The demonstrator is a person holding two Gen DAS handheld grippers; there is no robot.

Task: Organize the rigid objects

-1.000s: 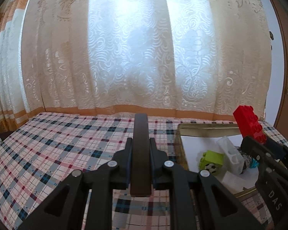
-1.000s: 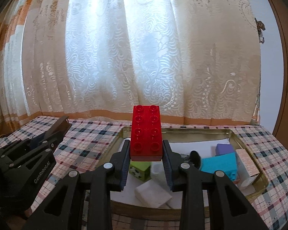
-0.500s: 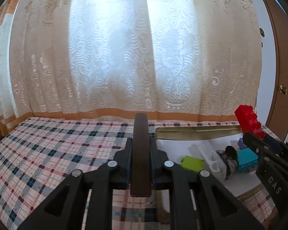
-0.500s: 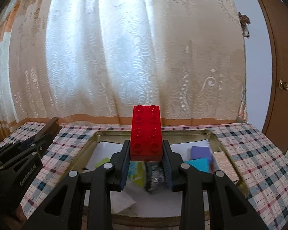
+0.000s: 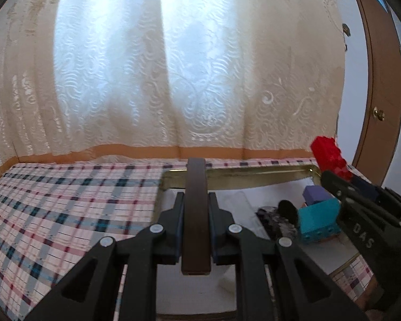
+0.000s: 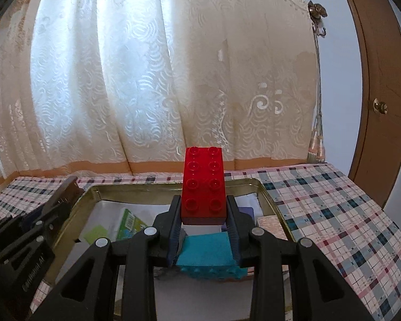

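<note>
both hands have swung over the gold tray [image 6: 267, 198], left gripper [image 5: 195, 230] clamped on a dark brown bar [image 5: 196, 214], right gripper [image 6: 203, 214] clamped on a red brick [image 6: 203, 182], likely ready to drop in.

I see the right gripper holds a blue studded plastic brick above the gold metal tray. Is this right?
Not quite: the studded plastic brick is red, not blue, as the right wrist view shows. The right gripper does hold it above the gold metal tray.
</note>
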